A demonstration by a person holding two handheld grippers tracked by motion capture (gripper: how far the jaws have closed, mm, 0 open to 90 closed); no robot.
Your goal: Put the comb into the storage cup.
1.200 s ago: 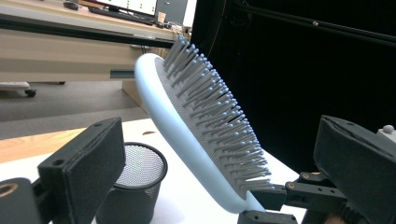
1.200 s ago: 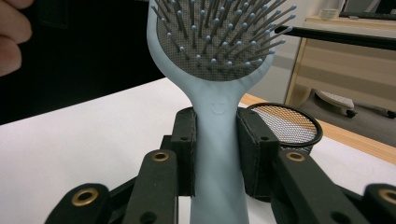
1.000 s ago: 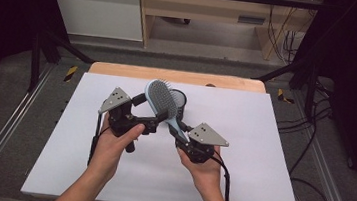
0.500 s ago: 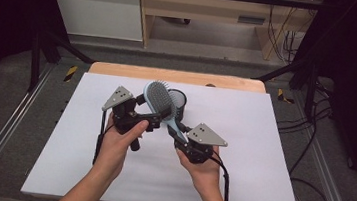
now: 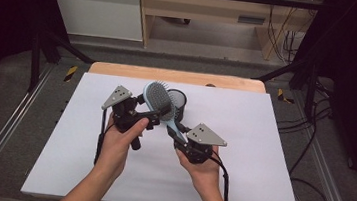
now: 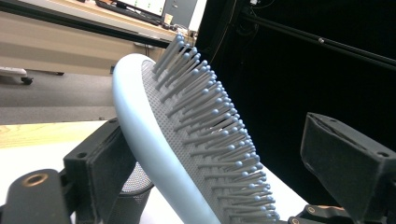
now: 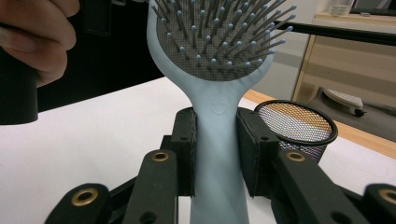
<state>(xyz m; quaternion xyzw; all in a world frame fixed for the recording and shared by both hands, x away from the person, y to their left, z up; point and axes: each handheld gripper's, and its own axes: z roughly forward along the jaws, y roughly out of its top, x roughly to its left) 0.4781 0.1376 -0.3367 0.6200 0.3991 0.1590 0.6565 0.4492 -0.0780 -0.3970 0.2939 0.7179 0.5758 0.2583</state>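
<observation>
Two grippers meet over the white tabletop (image 5: 261, 154), a little toward its far edge, with a pale blue hairbrush (image 5: 159, 100) held in the air between them. The right gripper (image 5: 177, 133) is clamped on the handle: in the right gripper view both black pads press the stem just below the head (image 7: 215, 116), bristles facing the camera. The left gripper (image 5: 157, 116) has its jaws around the brush head and they have just been closing; in the left gripper view one pad rests against the smooth back (image 6: 109, 158) while the other stands clear of the bristle tips, so the head lies between the jaws without being pinched yet. A black mesh cup (image 5: 176, 103) stands on the tabletop just behind the brush, near the far edge. The likely risk is a poor handover grip. If the left jaws close on the springy bristles and the curved back, the head could skid or twist out once the right gripper lets go, and the brush might drop to the tabletop or knock the light cup over. Releasing the handle before the left pads truly bite would cause exactly that.
</observation>
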